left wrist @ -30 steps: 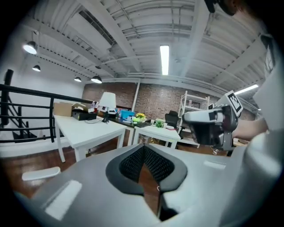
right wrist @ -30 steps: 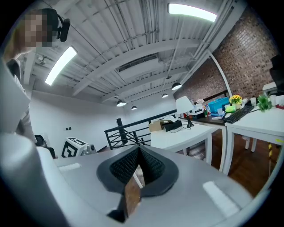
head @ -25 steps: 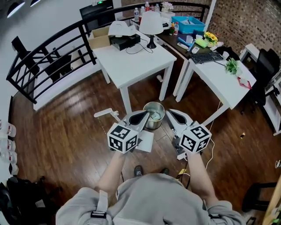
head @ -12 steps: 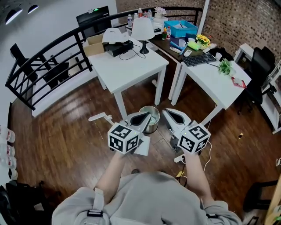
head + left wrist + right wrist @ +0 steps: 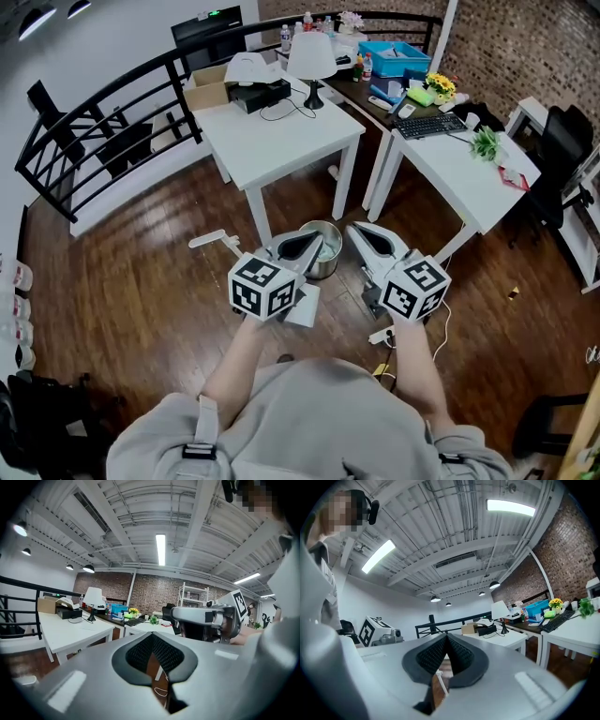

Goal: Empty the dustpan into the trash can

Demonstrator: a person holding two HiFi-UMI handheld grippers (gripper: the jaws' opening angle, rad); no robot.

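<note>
Where its own cam looks along the jaws, L gripper [image 5: 151, 635] reads fully closed: ribbed pads meet tip to tip, nothing pinched betw. them, only floor and a loop of cable seen thru the gap below. Same for R gripper [image 5: 446, 636]: pads together at the tip, nothing gripped; thin white bar visible thru the lower gap, too small to ID. Both gripper views aimed about level, so floor items mostly blocked by the grey gripper bodies; neither shows the can.

From head view: trash can [image 5: 330, 264], a metal pail w/ pale contents, at 12 o'clock betw. the two sets of tips, its L side hidden behind L gripper's jaws; touching or not, can't tell. Dustpan hard to make out: white flat panel [image 5: 307, 307] sticks out at 5 o'clock from under L gripper's marker cube, rest covered. White handle-like piece [image 5: 212, 240] on the wood floor at 9 o'clock of the can, well apart from it. Whether panel and piece belong together, unclear. White table [image 5: 281, 131] beyond the can at 12 o'clock.
</note>
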